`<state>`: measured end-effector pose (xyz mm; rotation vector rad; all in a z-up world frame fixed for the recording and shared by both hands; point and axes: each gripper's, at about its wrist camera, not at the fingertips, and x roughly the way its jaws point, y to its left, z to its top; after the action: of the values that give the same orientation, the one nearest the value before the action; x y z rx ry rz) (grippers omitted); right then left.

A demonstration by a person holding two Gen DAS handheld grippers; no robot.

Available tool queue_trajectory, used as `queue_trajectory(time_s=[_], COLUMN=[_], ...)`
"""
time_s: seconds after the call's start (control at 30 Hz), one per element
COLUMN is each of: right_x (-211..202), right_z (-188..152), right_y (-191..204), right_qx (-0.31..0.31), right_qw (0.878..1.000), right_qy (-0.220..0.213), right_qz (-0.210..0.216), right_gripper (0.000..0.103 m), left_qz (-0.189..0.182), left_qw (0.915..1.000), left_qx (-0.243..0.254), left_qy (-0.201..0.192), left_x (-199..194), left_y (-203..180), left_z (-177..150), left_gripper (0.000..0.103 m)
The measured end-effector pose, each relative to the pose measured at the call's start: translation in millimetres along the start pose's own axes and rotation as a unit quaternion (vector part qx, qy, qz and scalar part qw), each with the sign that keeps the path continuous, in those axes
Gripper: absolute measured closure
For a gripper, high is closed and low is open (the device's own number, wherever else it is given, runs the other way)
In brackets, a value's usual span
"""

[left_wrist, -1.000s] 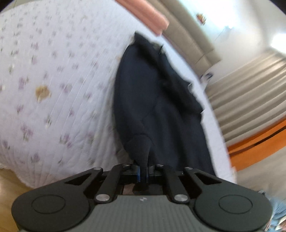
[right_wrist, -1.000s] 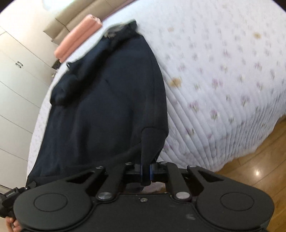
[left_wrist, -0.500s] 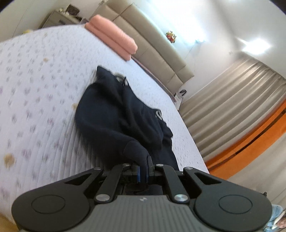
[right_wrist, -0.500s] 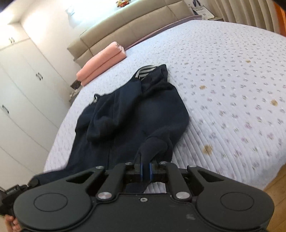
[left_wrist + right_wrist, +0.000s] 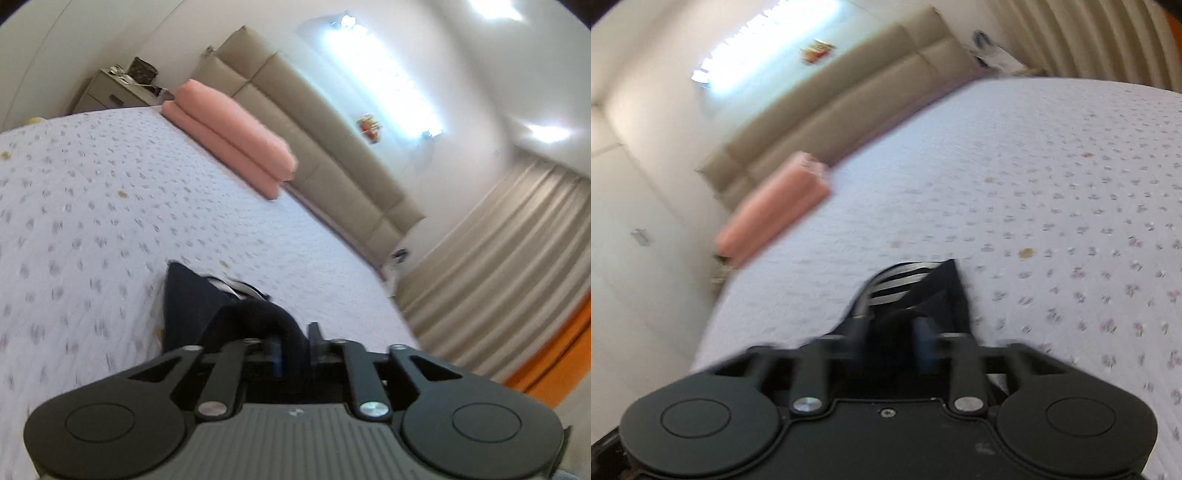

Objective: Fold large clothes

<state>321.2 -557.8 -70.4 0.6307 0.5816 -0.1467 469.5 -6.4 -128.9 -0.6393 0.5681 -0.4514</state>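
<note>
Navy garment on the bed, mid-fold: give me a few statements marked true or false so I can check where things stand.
1. The navy garment lies on a floral quilt. True.
2. Navy fabric sits between the fingers of the left tongs. True; its jaws are opening.
3. The right tongs are clamped shut on a pink pillow. False: they are opening over the navy garment, and the pink pillows lie far off by the headboard.
4. A striped lining shows at the garment's far end. True.
5. The curtains are bright blue. False: they are beige.
</note>
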Motion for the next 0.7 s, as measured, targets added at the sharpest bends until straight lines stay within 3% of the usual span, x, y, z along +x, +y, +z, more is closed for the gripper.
queue_trajectory(time_s=[0.03,0.1,0.13,0.27,0.4,0.47,0.63,0.7], right_x=[1,2,5,31,65,83,122,128], right_z=[0,-2,-3,-3,0,5,18,19], right_y=[0,0,2,13,16,10,-5,-6], right_qx=[-0.005,-0.032,-0.050,-0.149,-0.198,-0.186,-0.149,-0.154], right_qw=[1.000,0.999,0.998,0.984,0.971,0.971,0.973,0.971], right_qy=[-0.004,0.009,0.023,0.078,0.116,0.134,0.166,0.178], right_qz=[0.001,-0.004,-0.013,-0.060,-0.067,-0.066,-0.051,-0.048], right_gripper=[0.025,0.025,0.025,0.025,0.026,0.026,0.026,0.036], left_qz=[0.017,0.034,0.043,0.090,0.140,0.148,0.168,0.193], left_qw=[0.9999,0.9993,0.9990,0.9931,0.9755,0.9714,0.9695,0.9660], left_qx=[-0.003,-0.006,-0.005,0.025,0.096,0.108,0.077,0.072], left_qy=[-0.003,-0.013,-0.009,0.071,0.140,0.151,0.161,0.156], left_x=[6,4,3,17,47,59,85,92], left_y=[1,5,7,17,12,8,13,14], left_z=[7,11,13,21,17,17,22,24], left_gripper=[0.050,0.027,0.024,0.030,0.034,0.034,0.033,0.033])
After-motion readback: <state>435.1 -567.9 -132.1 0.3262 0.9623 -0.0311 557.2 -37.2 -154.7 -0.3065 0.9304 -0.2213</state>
